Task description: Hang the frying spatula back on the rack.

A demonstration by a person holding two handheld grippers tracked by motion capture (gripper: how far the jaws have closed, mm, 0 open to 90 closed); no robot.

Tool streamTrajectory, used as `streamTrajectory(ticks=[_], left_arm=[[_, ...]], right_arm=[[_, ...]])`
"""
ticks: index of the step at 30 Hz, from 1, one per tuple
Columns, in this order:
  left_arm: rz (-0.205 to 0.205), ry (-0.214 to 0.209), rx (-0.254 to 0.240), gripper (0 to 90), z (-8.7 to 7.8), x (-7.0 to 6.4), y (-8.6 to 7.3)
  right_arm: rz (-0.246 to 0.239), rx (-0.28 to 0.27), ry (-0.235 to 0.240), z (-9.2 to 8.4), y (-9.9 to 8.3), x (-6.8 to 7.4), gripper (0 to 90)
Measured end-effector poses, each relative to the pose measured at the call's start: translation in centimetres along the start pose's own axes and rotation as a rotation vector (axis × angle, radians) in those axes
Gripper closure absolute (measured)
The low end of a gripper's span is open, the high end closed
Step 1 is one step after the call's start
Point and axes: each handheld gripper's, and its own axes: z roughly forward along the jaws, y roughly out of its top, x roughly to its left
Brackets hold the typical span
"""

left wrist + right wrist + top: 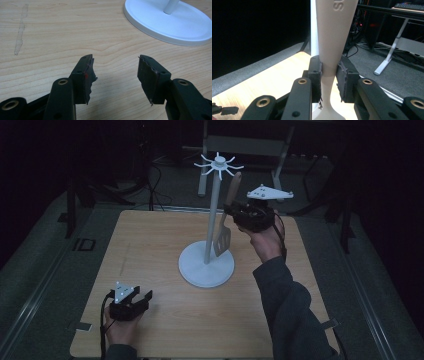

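Dim room, pale worktop (165,320) — right tongs (329,75) pinch the spatula (223,237) beside the stand (212,215); lift steadily toward a hook — left tongs (115,75) spread, idle.

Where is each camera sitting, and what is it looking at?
High view: above the person's side, looking down on the wooden table; both forearms and hands show.
Left gripper view: rides the left gripper, low over the table, open jaws facing the white round stand base.
Right gripper view: rides the right gripper, raised, jaws shut on the beige slotted spatula.
High and left gripper views share the stand base.
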Motion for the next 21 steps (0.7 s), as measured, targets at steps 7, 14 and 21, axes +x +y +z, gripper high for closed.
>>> streamTrajectory(ticks=[7, 14, 21], left_arm=[[0.002, 0.002, 0.002, 46.8, 0.0, 0.0, 0.0], [0.003, 0.002, 0.003, 46.8, 0.0, 0.0, 0.0], [-0.002, -0.001, -0.002, 46.8, -0.1, 0.0, 0.0]], right_arm=[[0.004, 0.001, 0.002, 0.3, 0.2, 0.0, 74.7], [0.002, 0.007, -0.001, 0.7, 0.2, 0.2, 74.6], [0.001, 0.013, -0.003, 1.2, 0.2, 0.3, 74.7]])
